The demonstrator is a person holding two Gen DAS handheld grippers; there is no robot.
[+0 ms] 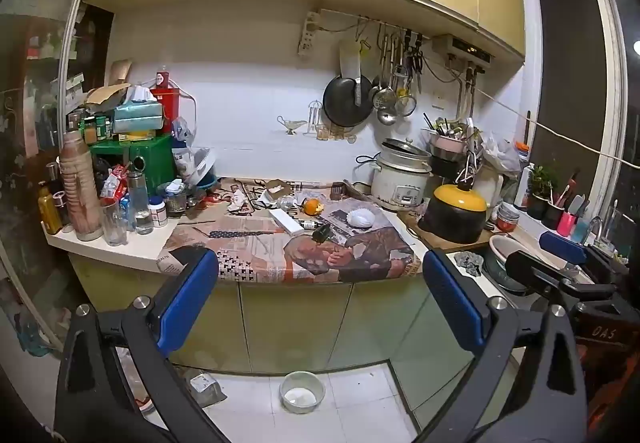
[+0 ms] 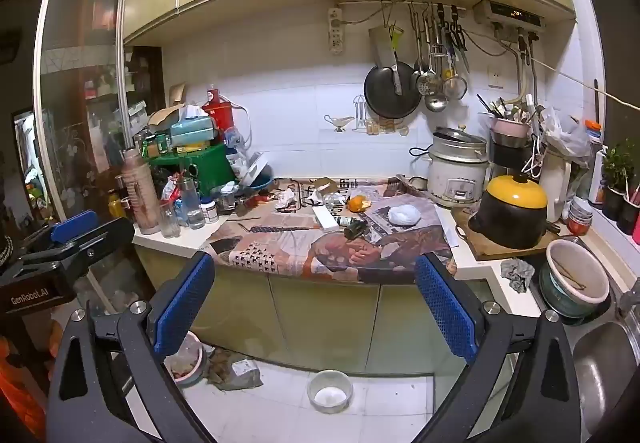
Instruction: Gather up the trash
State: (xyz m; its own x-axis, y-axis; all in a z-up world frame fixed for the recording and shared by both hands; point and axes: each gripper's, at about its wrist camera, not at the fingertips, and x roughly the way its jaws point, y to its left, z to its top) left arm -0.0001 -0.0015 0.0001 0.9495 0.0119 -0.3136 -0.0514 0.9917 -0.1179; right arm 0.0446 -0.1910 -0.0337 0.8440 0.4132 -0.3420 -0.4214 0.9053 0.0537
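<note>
Trash lies on a newspaper-covered counter [image 1: 256, 251]: an orange peel [image 1: 313, 206], a white paper cup liner [image 1: 361, 218], a small dark bottle [image 1: 322, 231], a white flat box [image 1: 286, 221] and crumpled wrappers [image 1: 240, 201]. The same peel [image 2: 359, 203], liner [image 2: 405, 214] and bottle [image 2: 354, 228] show in the right wrist view. My left gripper [image 1: 320, 283] is open and empty, held back from the counter's front edge. My right gripper [image 2: 314, 283] is open and empty, also short of the counter.
Bottles and a green box [image 1: 140, 163] crowd the counter's left end. A rice cooker [image 1: 400, 179] and a yellow-lidded black pot [image 1: 454, 213] stand at the right. A sink [image 2: 600, 359] with a bowl [image 2: 576, 277] is at far right. A small bowl [image 1: 302, 391] sits on the floor.
</note>
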